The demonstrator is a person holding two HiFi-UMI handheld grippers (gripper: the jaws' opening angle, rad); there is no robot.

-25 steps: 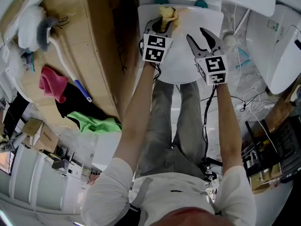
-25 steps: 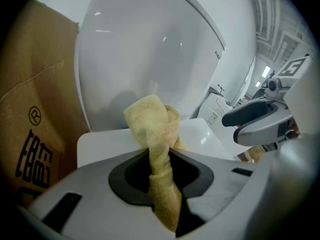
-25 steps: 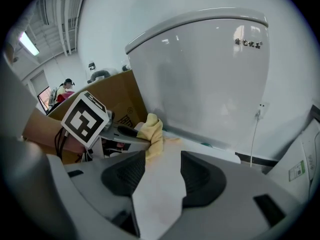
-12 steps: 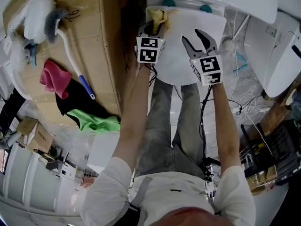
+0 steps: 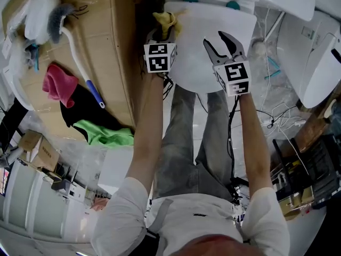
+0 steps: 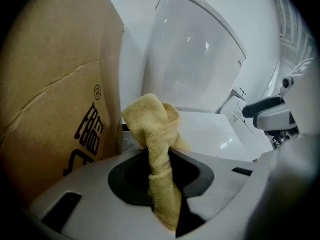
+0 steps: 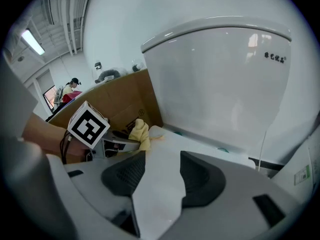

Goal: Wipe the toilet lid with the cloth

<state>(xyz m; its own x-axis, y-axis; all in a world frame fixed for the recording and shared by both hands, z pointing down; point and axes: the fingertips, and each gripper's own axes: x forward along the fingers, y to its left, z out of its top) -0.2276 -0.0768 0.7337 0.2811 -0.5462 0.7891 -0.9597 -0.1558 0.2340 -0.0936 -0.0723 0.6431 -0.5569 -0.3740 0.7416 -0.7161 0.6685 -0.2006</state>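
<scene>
Fuzzy yellow terry cloth (image 6: 152, 134), glossy white toilet lid (image 5: 213, 41), matt cardboard box (image 6: 55, 99)

This looks like a storeroom or workshop, not a home bathroom. Left of the toilet lid (image 5: 213, 47) is a big cardboard box (image 5: 106, 41) with cleaning cloths (image 5: 56, 87) and a brush (image 5: 53, 17) lying on it. To the lid's right stands another white ceramic fixture (image 5: 314, 57), with loose cables (image 5: 269, 122) strewn on the floor nearby. Beyond the box, bare ceiling pipes and a strip light (image 7: 31, 41) show.
</scene>
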